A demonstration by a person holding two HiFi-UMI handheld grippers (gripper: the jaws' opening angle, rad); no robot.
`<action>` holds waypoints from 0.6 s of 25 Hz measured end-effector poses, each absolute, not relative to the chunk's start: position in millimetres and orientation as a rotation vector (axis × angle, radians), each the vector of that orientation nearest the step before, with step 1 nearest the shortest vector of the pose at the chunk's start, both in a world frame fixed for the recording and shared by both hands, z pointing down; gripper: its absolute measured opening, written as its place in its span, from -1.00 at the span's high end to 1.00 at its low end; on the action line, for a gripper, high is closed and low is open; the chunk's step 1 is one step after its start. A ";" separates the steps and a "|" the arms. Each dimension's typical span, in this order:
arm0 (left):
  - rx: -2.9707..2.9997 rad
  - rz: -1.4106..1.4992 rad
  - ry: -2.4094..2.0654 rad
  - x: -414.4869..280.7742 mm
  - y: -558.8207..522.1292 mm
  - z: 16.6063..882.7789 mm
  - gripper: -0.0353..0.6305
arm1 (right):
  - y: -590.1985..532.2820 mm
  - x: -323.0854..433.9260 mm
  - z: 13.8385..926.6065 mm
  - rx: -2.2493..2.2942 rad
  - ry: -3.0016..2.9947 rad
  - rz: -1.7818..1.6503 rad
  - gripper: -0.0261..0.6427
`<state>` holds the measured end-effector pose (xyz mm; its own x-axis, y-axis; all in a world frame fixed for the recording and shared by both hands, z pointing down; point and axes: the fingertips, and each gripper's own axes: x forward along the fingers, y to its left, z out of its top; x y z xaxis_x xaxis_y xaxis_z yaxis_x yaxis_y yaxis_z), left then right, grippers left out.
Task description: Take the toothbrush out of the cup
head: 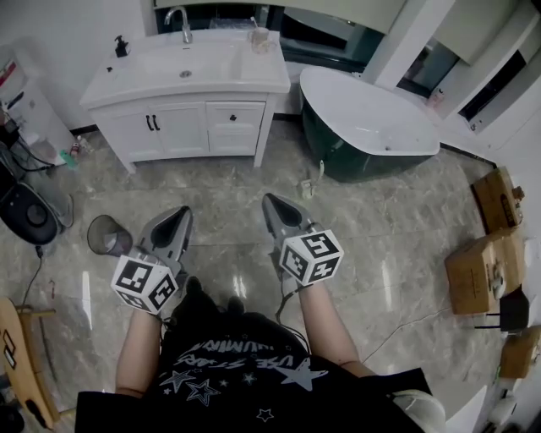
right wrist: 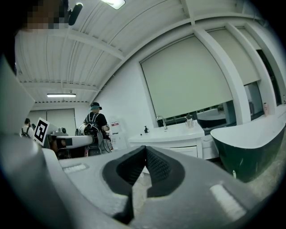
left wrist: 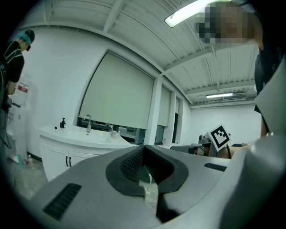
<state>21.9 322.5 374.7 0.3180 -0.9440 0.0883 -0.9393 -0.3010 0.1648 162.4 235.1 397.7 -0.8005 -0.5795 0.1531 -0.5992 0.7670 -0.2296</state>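
One grey waste bin (head: 108,235) stands at the left. In the lower middle are two tongs, the left gripper (head: 179,216) and the right gripper (head: 276,205), both clenched on nothing. The print on the person's black shirt (head: 245,372) is upside down and unreadable to me. One cup (head: 259,39) with one toothbrush (head: 254,23) in it stands at the top centre on the white vanity (head: 144,84), well apart from both. To the right are one green bathtub (head: 423,145) and three cardboard boxes (head: 482,271).

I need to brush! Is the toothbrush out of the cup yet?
Nothing done yet: the toothbrush sits in the cup on the counter. In hand: nothing; the left gripper and right gripper are shut, empty, far off. Left: reach, grip, lift out.
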 end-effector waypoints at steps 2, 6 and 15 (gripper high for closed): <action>2.370 -0.039 -1.760 16.6 321.2 377.0 0.87 | 233.8 159.8 402.9 0.944 -2.882 0.427 0.92; 2.349 -0.047 -1.773 10.2 316.5 379.0 0.87 | 224.2 156.5 410.4 0.949 -2.873 0.465 0.93; 2.352 -0.069 -1.702 -19.6 267.7 391.0 0.87 | 188.9 132.9 414.9 1.000 -2.834 0.437 0.92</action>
<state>-19.6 267.7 391.0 0.3218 -0.9415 0.1002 -0.9303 -0.2948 0.2181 132.9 188.9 414.9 -0.7784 -0.5977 0.1918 -0.6278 0.7425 -0.2336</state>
